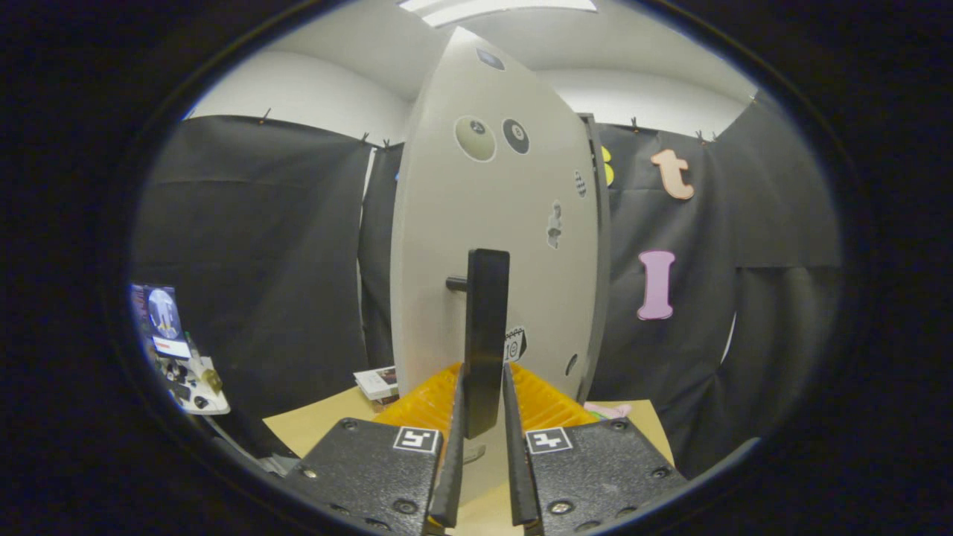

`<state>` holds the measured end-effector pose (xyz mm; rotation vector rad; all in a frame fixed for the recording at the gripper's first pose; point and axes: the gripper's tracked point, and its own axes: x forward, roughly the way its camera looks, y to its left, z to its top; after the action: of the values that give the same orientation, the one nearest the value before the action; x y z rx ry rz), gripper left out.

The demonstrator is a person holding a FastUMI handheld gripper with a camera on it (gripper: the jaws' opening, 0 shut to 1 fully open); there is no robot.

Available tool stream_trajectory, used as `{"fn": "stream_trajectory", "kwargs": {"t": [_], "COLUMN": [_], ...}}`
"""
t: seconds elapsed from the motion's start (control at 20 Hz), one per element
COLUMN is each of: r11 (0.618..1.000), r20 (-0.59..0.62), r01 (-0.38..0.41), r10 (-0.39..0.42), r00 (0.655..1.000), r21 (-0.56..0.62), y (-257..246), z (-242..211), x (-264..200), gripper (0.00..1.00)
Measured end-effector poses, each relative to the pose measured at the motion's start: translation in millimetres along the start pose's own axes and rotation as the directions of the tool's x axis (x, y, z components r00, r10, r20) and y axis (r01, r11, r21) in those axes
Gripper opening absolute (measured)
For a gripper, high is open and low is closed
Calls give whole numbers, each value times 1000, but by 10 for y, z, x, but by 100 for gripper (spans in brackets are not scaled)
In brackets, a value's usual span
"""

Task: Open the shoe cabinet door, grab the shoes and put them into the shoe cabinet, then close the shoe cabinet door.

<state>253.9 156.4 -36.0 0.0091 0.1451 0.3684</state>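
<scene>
Both fingers of hand-held gripper (pixel 482 417) clamp black handle (pixel 486 339) on grey cabinet door (pixel 439 246) (stickers scattered over it).

Booth interior. Black cloth wall (pixel 253 246) hangs from clips across the back, continuing at 3 o'clock. Above it, a white room wall (pixel 298 93) meets a white ceiling (pixel 640 52) with a ceiling light panel (pixel 495 7) at 12 o'clock. A tan tabletop (pixel 313 424) lies at 7 o'clock; a cluttered white stand (pixel 195 387) sits at 9 o'clock.
</scene>
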Motion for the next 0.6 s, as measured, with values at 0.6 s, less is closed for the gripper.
{"fn": "stream_trajectory", "kwargs": {"t": [0.6], "r11": [986], "r20": [-3], "r01": [154], "r10": [-154], "r00": [988], "r21": [72], "y": [-1130], "z": [-75], "x": [-176], "gripper": [7]}}
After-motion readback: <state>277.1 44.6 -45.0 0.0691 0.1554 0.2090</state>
